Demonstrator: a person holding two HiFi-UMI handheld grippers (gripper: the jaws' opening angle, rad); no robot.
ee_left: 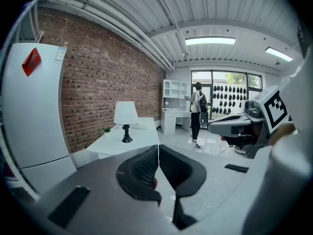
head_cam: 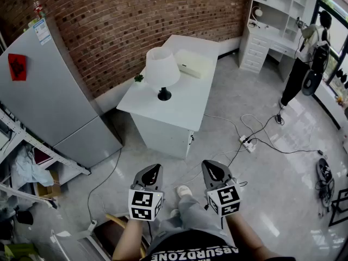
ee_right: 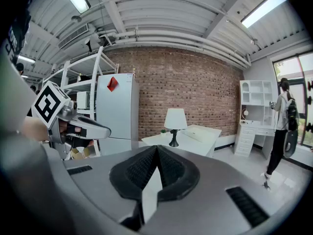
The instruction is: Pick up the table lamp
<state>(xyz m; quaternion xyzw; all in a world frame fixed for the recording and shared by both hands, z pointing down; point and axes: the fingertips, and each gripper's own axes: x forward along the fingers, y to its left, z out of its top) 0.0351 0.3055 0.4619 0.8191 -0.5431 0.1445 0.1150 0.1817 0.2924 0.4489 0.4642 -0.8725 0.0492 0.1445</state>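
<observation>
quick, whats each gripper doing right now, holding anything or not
left gripper: closed, nothing between its jaws
right gripper: closed, nothing between its jaws

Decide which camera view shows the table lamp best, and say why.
The head view: the lamp appears largest there, white shade and black base plainly standing on the white table. The left gripper view shows the lamp small and side-on; the right gripper view likewise, slightly clearer.

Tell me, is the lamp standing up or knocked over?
Standing up: the table lamp rests on its black base on the white table, shade on top.
</observation>
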